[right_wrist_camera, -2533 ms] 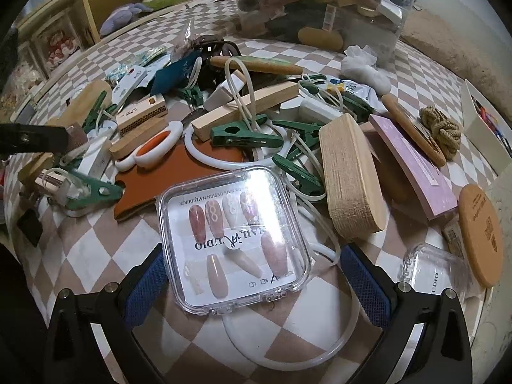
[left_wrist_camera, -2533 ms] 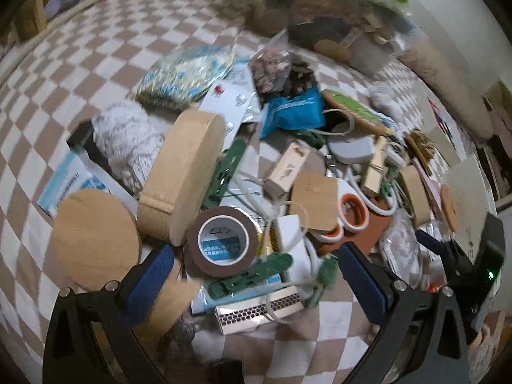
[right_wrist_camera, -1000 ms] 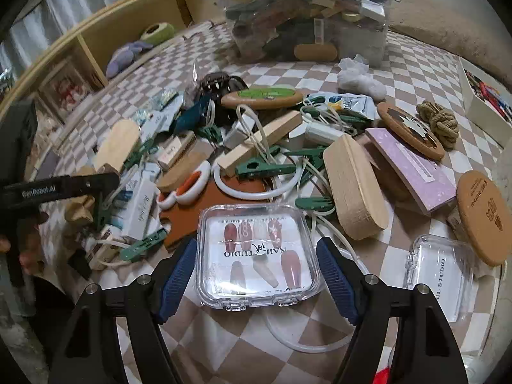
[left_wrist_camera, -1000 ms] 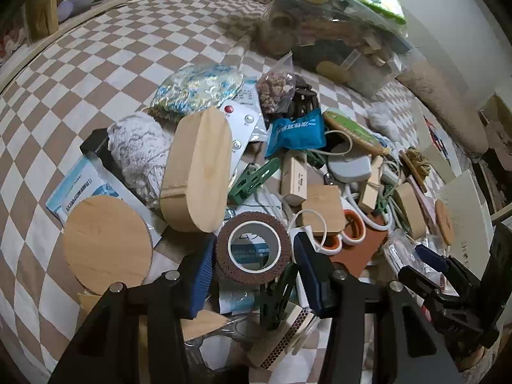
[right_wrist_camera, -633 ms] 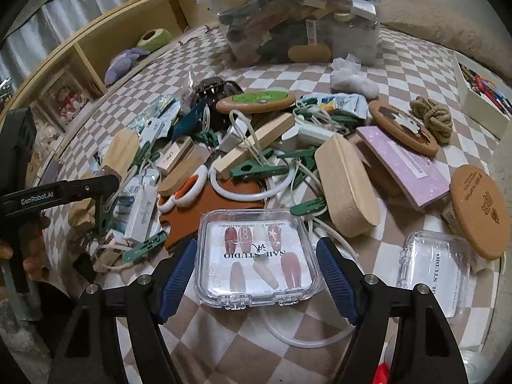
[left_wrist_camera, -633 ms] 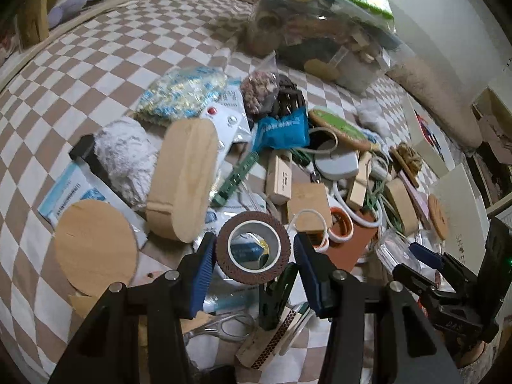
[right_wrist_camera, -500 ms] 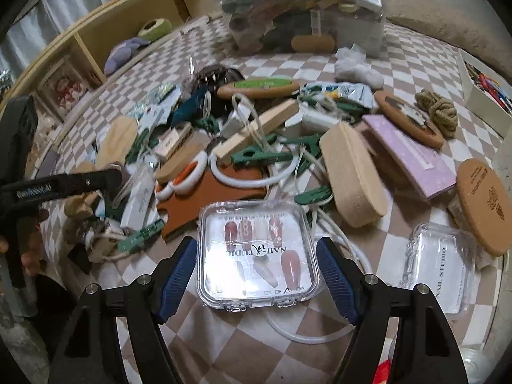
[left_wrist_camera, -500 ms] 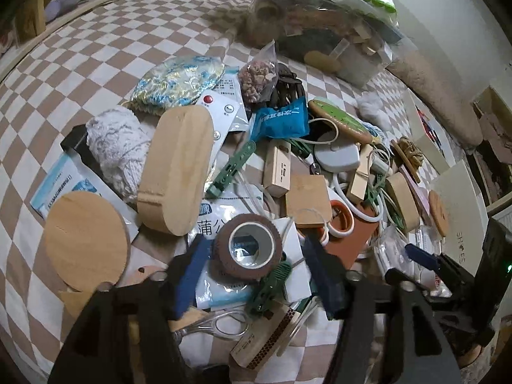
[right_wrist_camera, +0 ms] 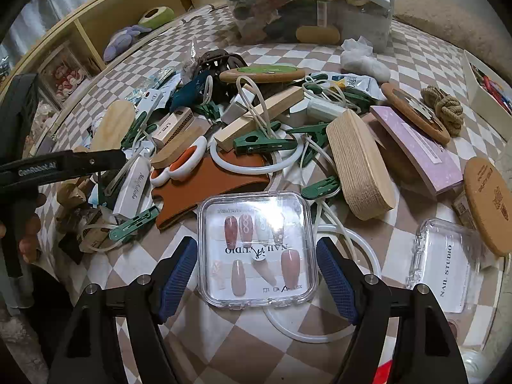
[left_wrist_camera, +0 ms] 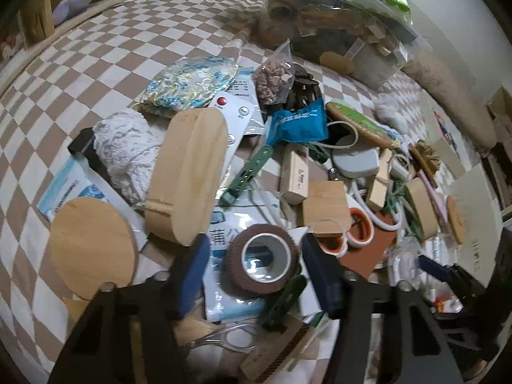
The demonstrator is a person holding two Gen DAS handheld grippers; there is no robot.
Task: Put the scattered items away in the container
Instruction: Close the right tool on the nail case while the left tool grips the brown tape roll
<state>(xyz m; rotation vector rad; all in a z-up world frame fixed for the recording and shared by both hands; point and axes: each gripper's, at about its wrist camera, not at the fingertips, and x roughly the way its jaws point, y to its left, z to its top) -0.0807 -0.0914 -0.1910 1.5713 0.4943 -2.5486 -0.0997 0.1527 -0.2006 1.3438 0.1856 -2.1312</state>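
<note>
In the left wrist view my left gripper (left_wrist_camera: pixel 256 272) stands around a brown tape roll (left_wrist_camera: pixel 261 264); its blue pads are a little apart from the roll's sides, and the roll lies on the pile. In the right wrist view my right gripper (right_wrist_camera: pixel 257 276) is shut on a clear nail-set case (right_wrist_camera: pixel 257 249), with both blue pads against its sides. The clear container (right_wrist_camera: pixel 312 6) full of items stands at the far end of the checkered cloth; it also shows in the left wrist view (left_wrist_camera: pixel 339 28).
A pile of clutter covers the cloth: a wooden oval block (left_wrist_camera: pixel 187 176), a round wooden lid (left_wrist_camera: pixel 91 246), green clips (right_wrist_camera: pixel 264 144), a rust leather piece (right_wrist_camera: pixel 208 188), a second clear case (right_wrist_camera: pixel 444 265), a purple pad (right_wrist_camera: pixel 416 150). A wooden shelf (right_wrist_camera: pixel 80 32) runs along the left.
My left gripper had closed on the tape roll and lifted it, then the jaws widened and the roll dropped onto the pile. My right gripper closed on the nail-set case and keeps holding it.
</note>
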